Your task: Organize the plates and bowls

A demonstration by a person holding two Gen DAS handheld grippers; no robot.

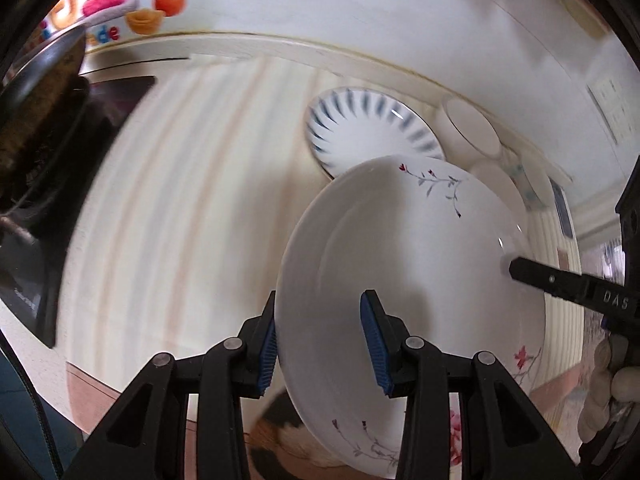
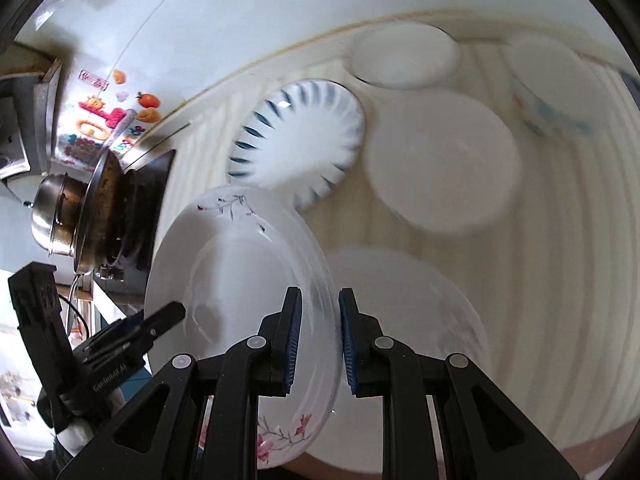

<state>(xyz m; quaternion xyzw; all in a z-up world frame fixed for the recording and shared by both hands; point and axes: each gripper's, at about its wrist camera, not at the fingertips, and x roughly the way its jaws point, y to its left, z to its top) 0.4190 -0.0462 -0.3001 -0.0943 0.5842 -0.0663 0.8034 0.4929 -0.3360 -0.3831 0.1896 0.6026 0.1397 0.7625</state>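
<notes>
The main risk is the floral plate [image 1: 408,280] slipping or twisting out of the 2 grips and dropping onto the dishes below, since each tool bites only a narrow strip of glazed rim and the plate hangs tilted above the desk [image 1: 180,200]. The left tool [image 1: 324,344] straddles the plate's near-left rim, 1 blue pad behind it and 1 on the inner face; the pads look spread wider than the rim, so I cannot tell whether they truly pinch it. The right tool [image 2: 316,344] has its pads drawn close on the opposite edge, the rim passing between them, apparently clamped on it. If the 2 hands pull apart or turn unevenly, the plate could pivot free. Just beneath it, the right wrist view shows another white plate [image 2: 420,320], so a hasty lowering could knock china together. Farther back lie the blue-streaked plate [image 1: 372,132] and a plain white bowl [image 2: 444,164], with 2 more bowls near the wall.
</notes>
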